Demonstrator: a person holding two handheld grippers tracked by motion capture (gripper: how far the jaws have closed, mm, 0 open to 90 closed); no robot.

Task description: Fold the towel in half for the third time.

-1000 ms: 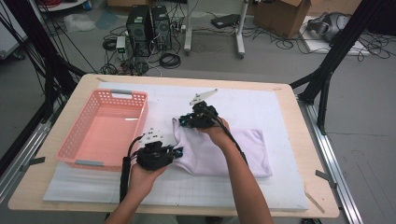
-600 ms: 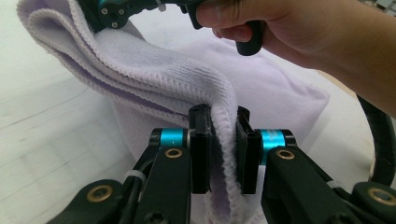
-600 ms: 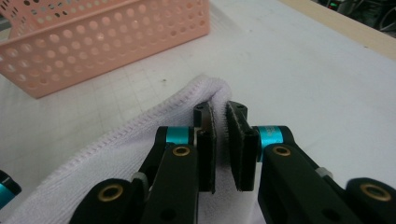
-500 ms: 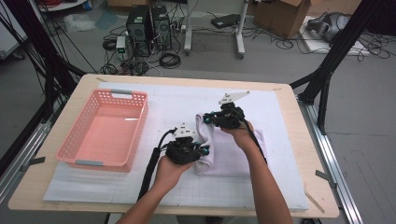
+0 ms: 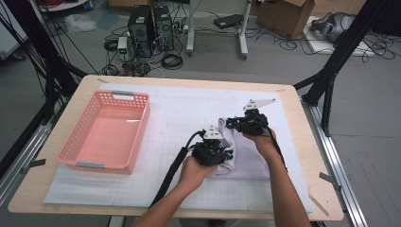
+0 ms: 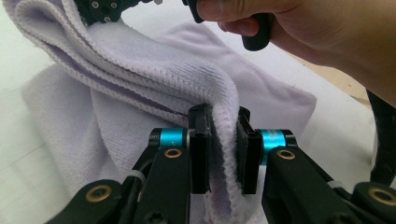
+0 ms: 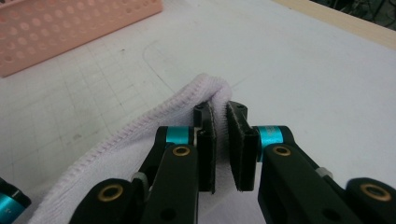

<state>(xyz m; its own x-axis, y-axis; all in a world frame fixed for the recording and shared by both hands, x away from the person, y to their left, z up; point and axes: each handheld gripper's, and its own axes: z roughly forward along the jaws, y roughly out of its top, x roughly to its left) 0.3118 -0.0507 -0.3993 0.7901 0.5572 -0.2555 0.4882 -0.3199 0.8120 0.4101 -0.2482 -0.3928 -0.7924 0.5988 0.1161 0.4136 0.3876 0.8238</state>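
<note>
the lilac towel [image 5: 246,158] lies on the white gridded mat [image 5: 179,113] right of the table's middle, well apart from the pink basket [image 5: 106,132]. its raised folded edge runs from the near-left up toward the far right, between the 2 grippers, and that line is its long axis in the high view; the rest spreads flat toward the person's right side

the left gripper [image 6: 223,149] pinches the doubled hem, its 2 black jaws close together with thick cloth between them. the right gripper [image 7: 219,140] clamps the far end of the same fold, jaws narrow, a thin edge of towel caught between the pads

the hands and grippers cover much of the towel's left part in the high view, so its full outline is hard to trace. the left gripper view cuts off the towel at the bottom, and the right hand [image 6: 299,28] crosses its top

the towel is soft terry with a ribbed, stitched hem; the basket is perforated plastic, rectangular; the table [image 5: 302,156] edge is pale wood
</note>
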